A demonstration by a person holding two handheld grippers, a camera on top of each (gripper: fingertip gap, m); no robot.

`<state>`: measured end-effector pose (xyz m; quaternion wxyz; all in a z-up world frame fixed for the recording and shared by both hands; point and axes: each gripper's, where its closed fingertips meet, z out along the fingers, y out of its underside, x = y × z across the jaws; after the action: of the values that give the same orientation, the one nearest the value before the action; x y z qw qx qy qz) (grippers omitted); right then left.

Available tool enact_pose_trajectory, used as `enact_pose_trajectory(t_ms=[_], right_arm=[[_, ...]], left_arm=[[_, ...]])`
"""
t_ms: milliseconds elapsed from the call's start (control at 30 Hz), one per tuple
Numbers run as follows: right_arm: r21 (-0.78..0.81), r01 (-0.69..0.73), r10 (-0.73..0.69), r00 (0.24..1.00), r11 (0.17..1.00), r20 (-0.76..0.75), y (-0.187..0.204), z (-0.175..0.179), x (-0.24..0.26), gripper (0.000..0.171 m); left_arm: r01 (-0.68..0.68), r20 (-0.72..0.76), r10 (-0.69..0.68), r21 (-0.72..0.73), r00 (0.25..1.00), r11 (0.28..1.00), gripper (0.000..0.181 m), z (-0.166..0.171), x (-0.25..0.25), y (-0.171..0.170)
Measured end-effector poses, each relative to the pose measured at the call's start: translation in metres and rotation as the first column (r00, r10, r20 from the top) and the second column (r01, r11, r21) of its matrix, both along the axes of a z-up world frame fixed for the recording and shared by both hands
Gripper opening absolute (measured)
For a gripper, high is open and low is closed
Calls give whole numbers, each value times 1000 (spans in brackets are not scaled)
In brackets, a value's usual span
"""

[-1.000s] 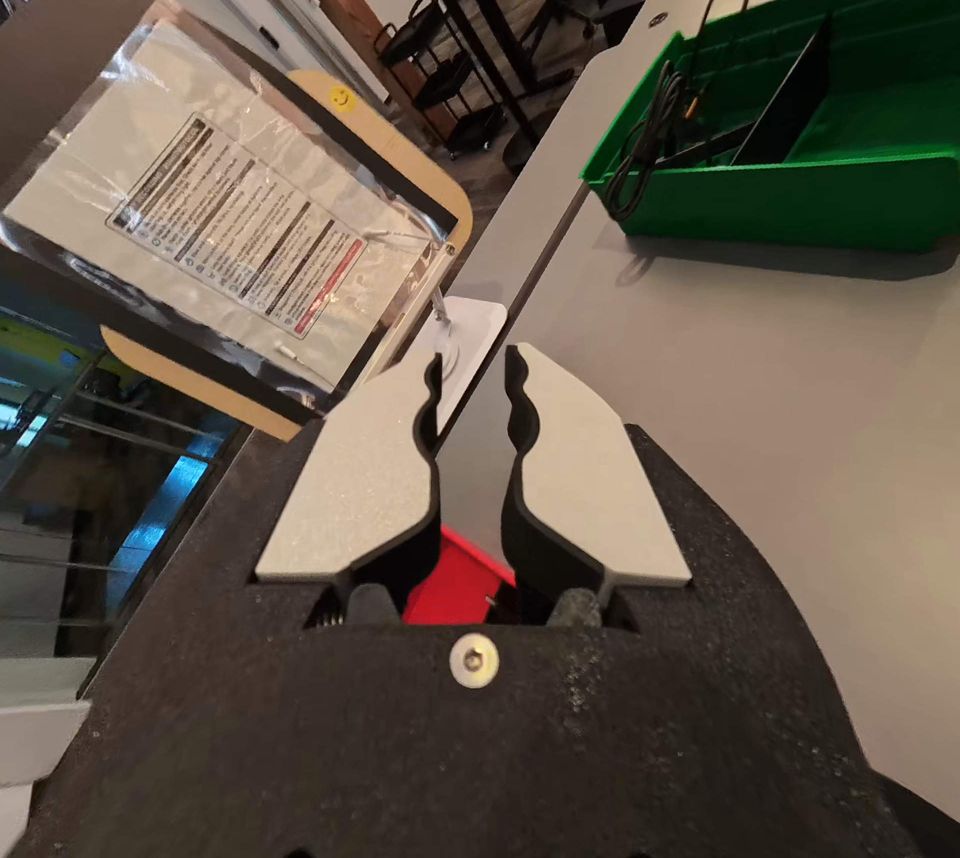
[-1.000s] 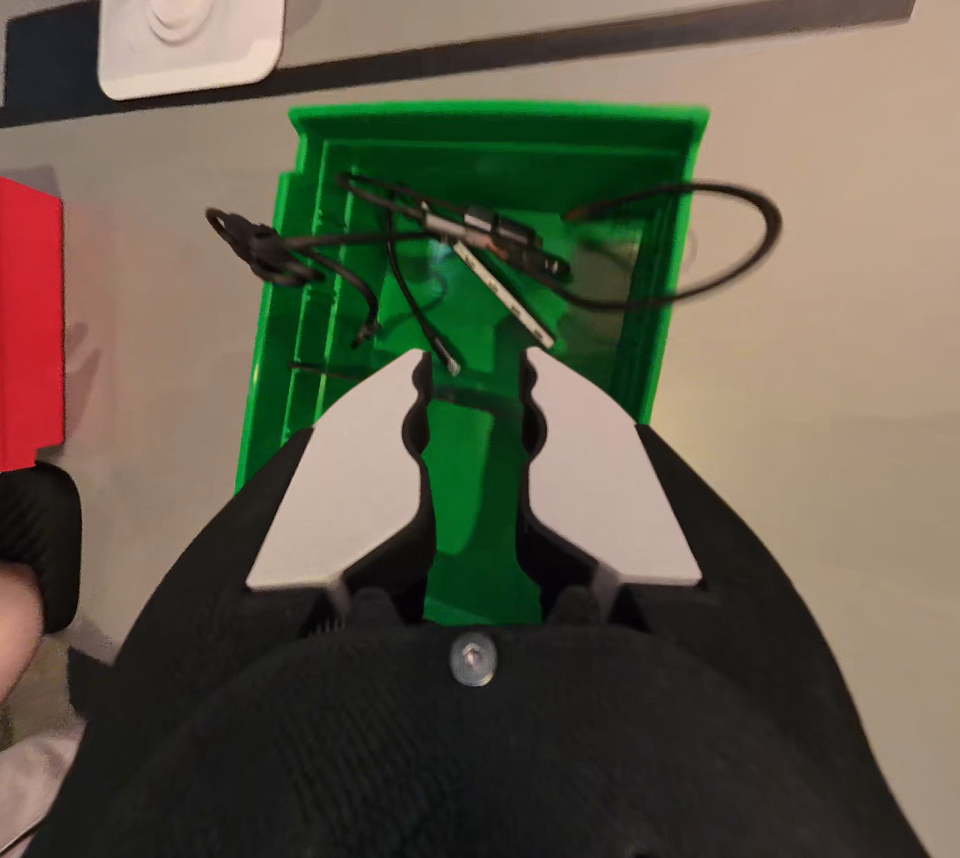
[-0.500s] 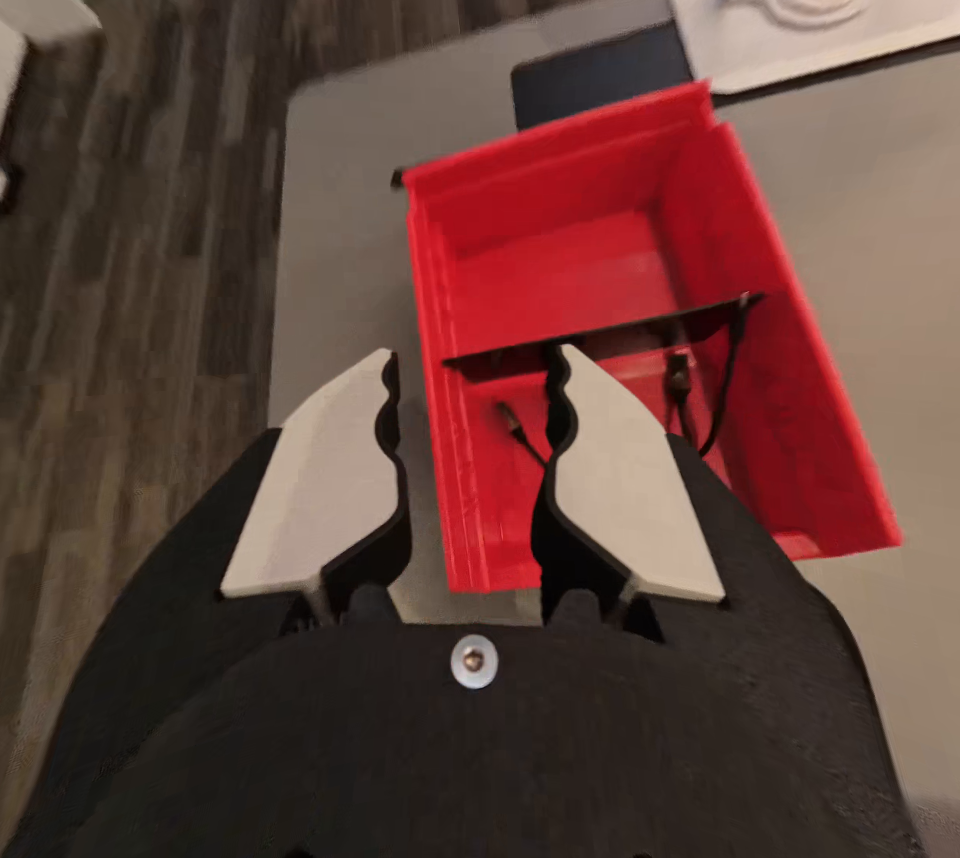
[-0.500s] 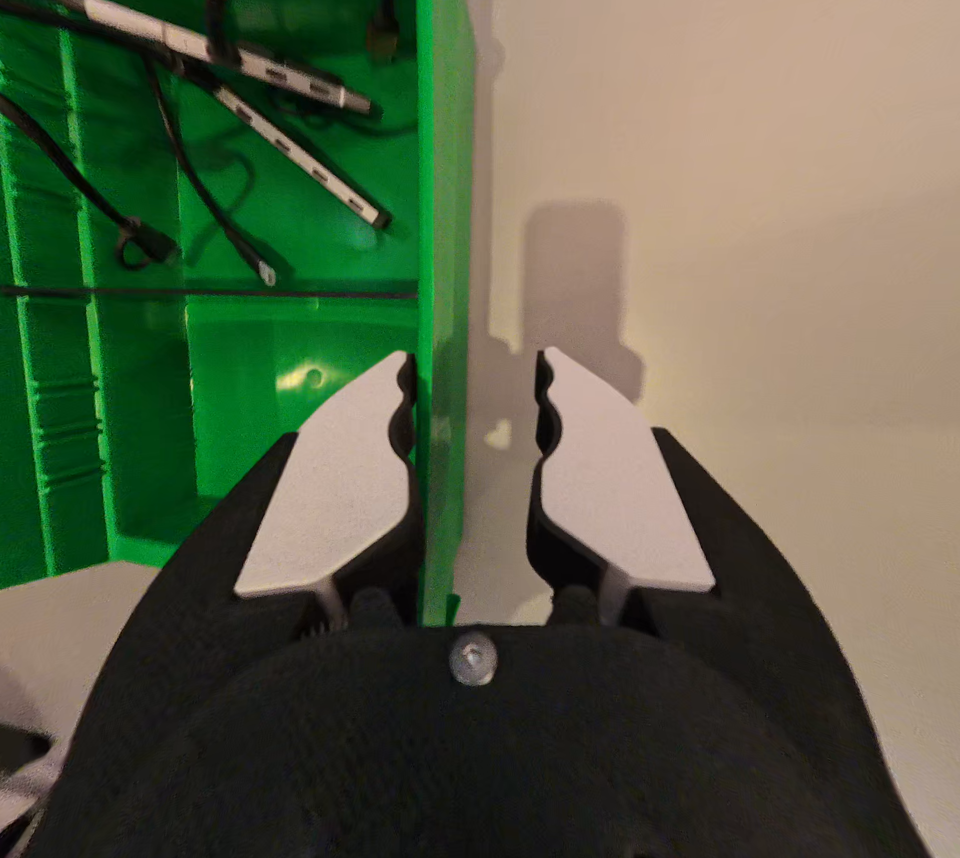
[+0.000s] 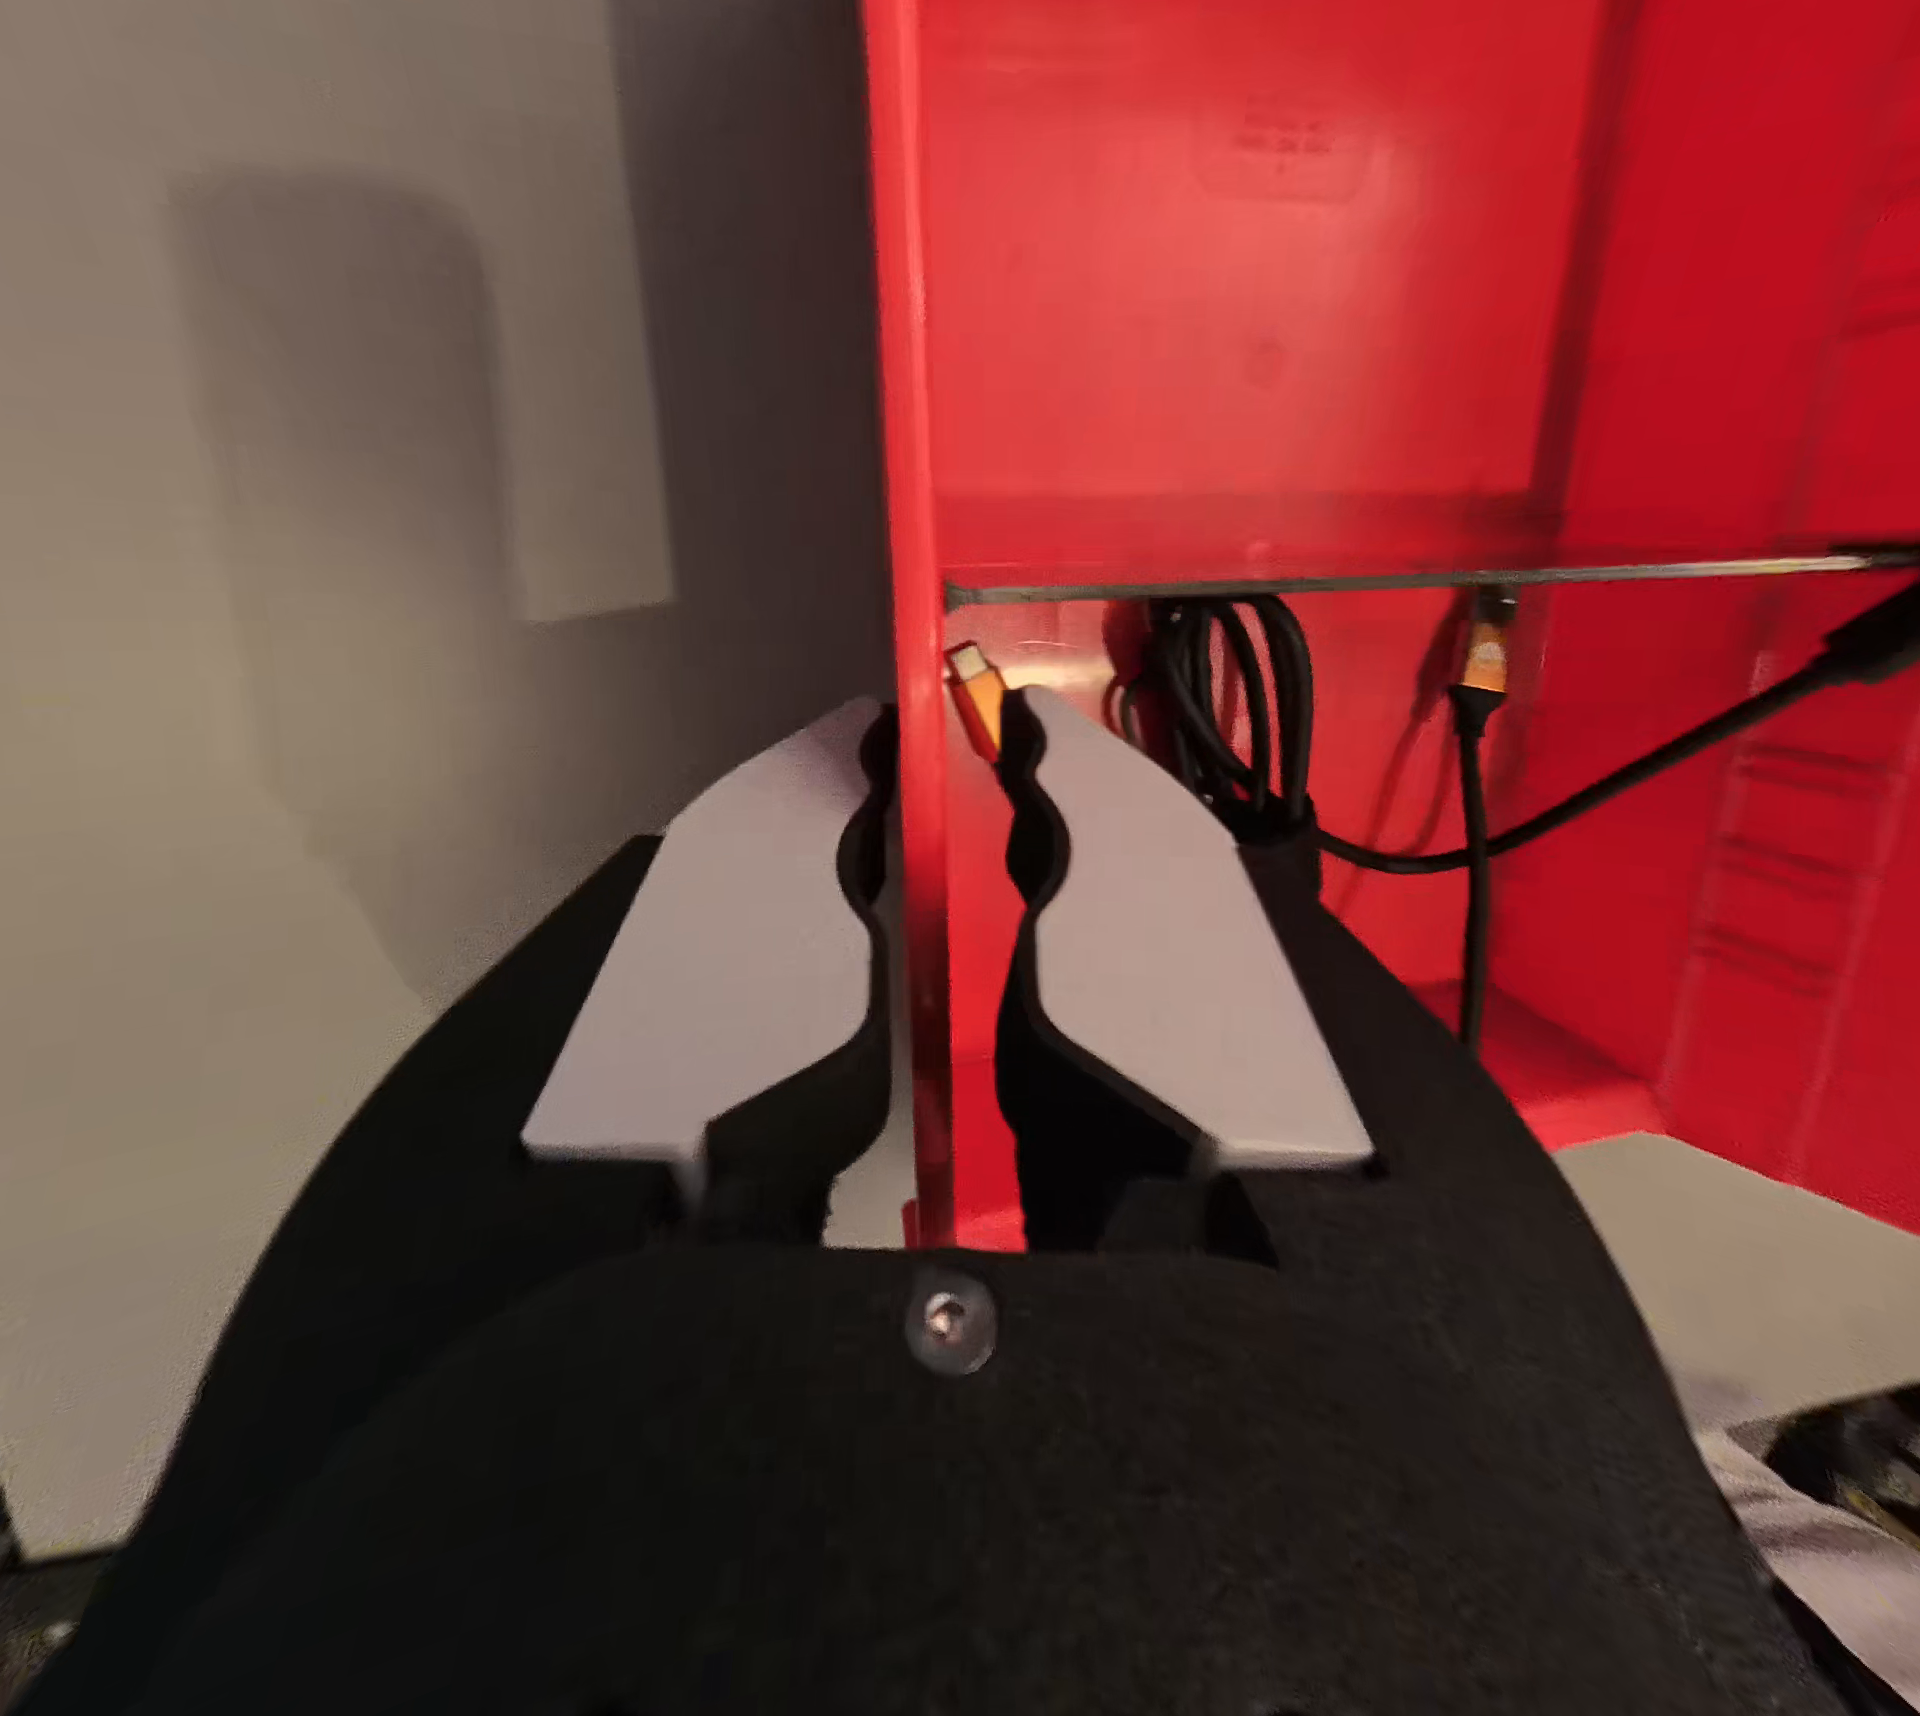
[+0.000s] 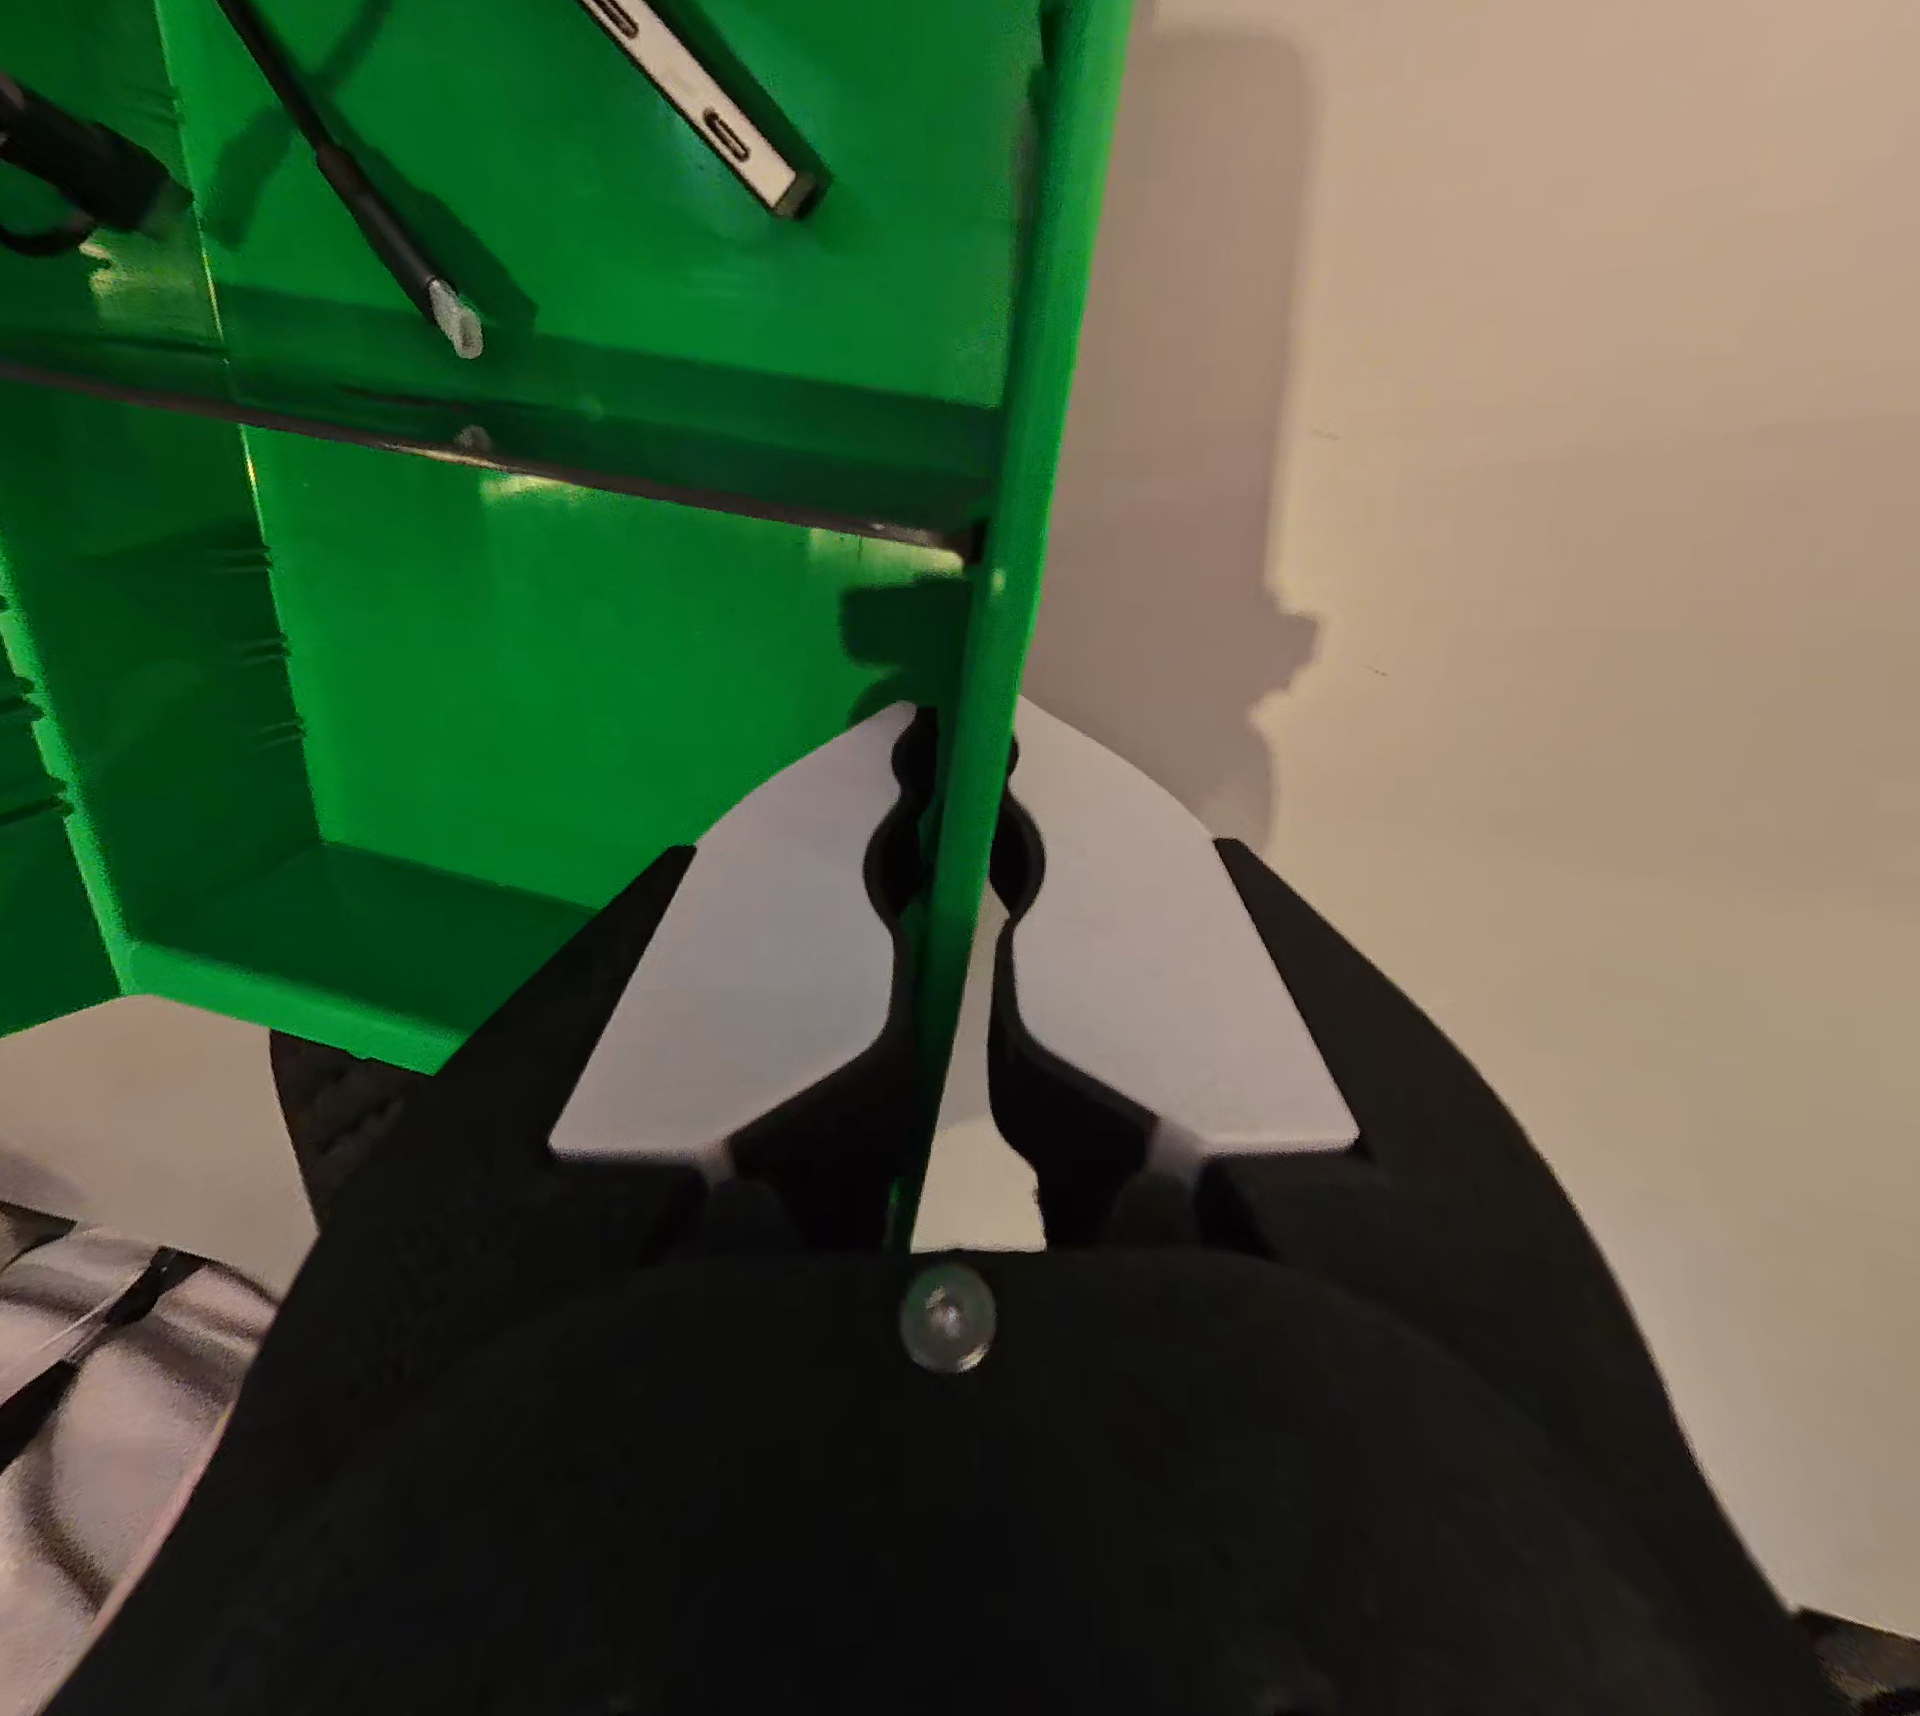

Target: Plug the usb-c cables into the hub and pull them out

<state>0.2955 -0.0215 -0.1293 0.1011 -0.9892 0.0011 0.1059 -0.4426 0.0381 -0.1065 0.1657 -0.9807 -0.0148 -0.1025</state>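
Note:
My left gripper [image 5: 945, 716] straddles the left wall of the red bin [image 5: 899, 316]. Its left finger touches the wall and a narrow gap shows at its right finger. In the bin's near compartment lie an orange-tipped USB-C plug [image 5: 977, 695] just past my fingertips, a black cable coil [image 5: 1226, 710] and a second orange plug [image 5: 1481, 658]. My right gripper [image 6: 961, 721] is shut on the right wall of the green bin [image 6: 1049, 316]. The silver hub [image 6: 644, 25] and a black cable's silver plug [image 6: 452, 321] lie in its far compartment.
A thin dark divider crosses each bin, in the red one [image 5: 1455, 580] and in the green one [image 6: 520, 440]. The grey table shows left of the red bin [image 5: 312, 419] and right of the green bin [image 6: 1558, 523]. Grey cloth [image 6: 83, 1354] lies at the near left. One gripper's finger ends stand about 75 centimeters off the other's. Between my right fingertips and the silver hub [image 6: 644, 25] there is roughly 11 centimeters.
My left gripper dropped over the red bin's left wall and narrowed. My right gripper moved down onto the green bin's right wall and closed on it.

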Motion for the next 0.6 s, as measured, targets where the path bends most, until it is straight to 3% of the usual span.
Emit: enact_pose_trajectory(t_ms=[67,267,600], right_arm=[[-7,-13,13,1000,1000,6,0,0,-3,9],[-61,-81,83,996,995,32,7,0,-28,10],[-144,-225,234,971,964,49,29,1,-98,10]], left_arm=[[-6,-60,5,-24,998,1000,5,-5,-6,0],[90,-123,-101,-90,987,992,5,-6,12,-3],[288,-189,-325,-196,927,937,8,-7,92,3]])
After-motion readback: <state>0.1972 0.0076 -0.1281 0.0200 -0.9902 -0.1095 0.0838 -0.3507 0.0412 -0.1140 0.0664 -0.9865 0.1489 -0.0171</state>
